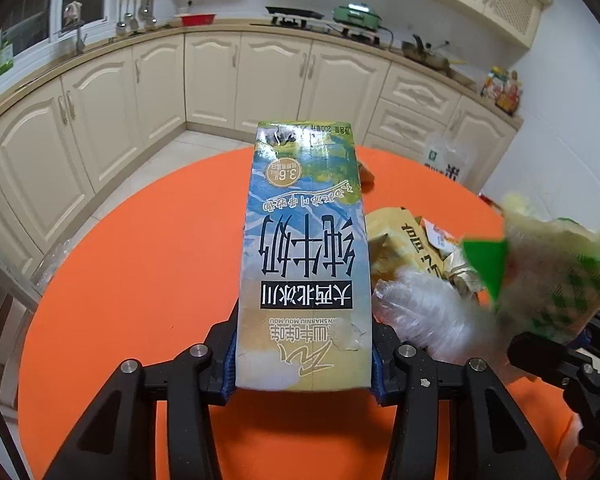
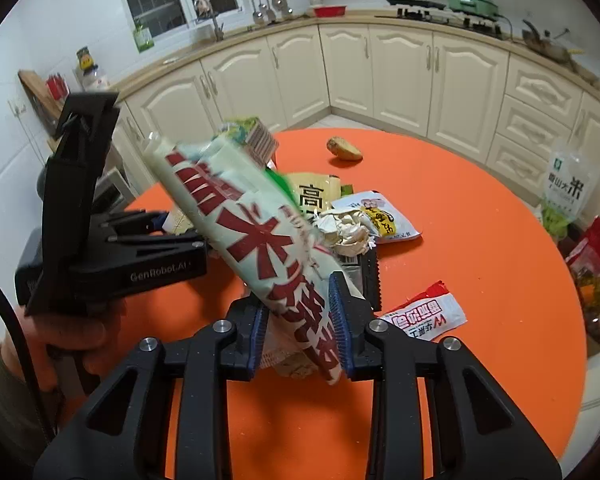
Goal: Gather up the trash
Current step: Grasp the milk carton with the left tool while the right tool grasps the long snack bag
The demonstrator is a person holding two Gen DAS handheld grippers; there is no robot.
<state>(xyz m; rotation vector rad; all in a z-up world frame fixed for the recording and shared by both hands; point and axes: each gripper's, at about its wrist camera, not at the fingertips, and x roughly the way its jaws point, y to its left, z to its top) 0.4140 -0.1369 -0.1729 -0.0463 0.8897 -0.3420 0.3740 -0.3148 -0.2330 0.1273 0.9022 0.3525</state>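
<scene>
In a kitchen of cream cabinets (image 2: 400,76), the round orange worktop (image 2: 480,240) carries wrappers near its centre and a potato (image 2: 345,149) at 12 o'clock, while the left claw (image 1: 304,364) is clamped on a milk carton (image 1: 304,248) and the right claw (image 2: 302,328) grips a noodle packet (image 2: 252,232) above it.

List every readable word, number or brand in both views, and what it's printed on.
"纯牛奶", "大西北冰川", "3.6": milk carton, upside down in the left tongs.
"GenRobot.AI": left tongs' body.
"高": yellow packet.
"米": clear bag beyond the table.
Big red characters on the wrapper in the right tongs: blurred.
Other small print: unreadable.
</scene>
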